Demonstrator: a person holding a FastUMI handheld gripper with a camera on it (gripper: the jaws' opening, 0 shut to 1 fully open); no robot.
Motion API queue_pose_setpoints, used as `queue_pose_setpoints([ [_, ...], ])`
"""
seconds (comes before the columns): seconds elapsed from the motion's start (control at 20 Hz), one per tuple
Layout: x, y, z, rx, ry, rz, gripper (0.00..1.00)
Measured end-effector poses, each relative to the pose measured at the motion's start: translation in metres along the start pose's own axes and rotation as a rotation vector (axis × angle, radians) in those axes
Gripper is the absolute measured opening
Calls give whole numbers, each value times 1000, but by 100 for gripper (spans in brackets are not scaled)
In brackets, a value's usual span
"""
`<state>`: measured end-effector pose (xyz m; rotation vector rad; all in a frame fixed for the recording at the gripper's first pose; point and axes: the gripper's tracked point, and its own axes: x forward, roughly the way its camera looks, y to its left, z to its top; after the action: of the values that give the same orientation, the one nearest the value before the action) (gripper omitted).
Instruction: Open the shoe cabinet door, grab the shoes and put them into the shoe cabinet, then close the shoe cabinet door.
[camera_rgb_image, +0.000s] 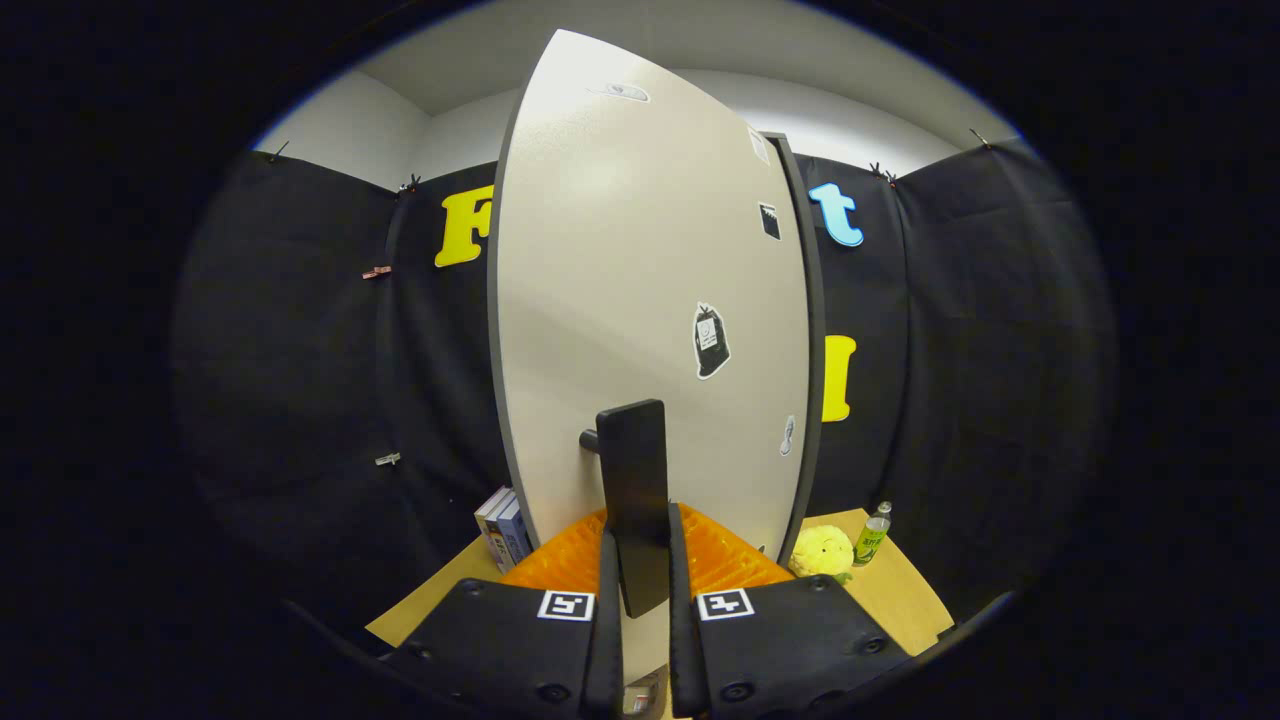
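The pale grey shoe cabinet door (640, 270) stands tall right in front of me, with several small stickers on its face and a dark edge strip down its right side. A flat black handle (633, 490) sticks out of the door on a short peg. My gripper (640, 560) is shut on that handle, one finger pressing each flat side of its lower part. The cabinet's inside is hidden by the door.
On the wooden table (900, 590), a yellow plush toy (823, 551) and a small green bottle (873, 534) sit right of the door. Some books (503, 528) lean at the door's left foot. Black cloth walls close in on both sides.
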<state>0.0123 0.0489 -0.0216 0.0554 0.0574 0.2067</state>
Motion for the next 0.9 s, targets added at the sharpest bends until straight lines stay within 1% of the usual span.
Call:
queue_pose_setpoints([
  [0.15,-13,-20,1,-8,-24,-26,22],
  [0.55,-36,-76,2,0,-7,-124,22],
  [0.65,-40,-91,4,13,-8,-158,22],
  [0.7,-41,-99,4,23,-4,-172,19],
  [0.8,-45,-112,3,62,8,-176,16],
  [0.9,-50,-123,4,91,15,-175,16],
])
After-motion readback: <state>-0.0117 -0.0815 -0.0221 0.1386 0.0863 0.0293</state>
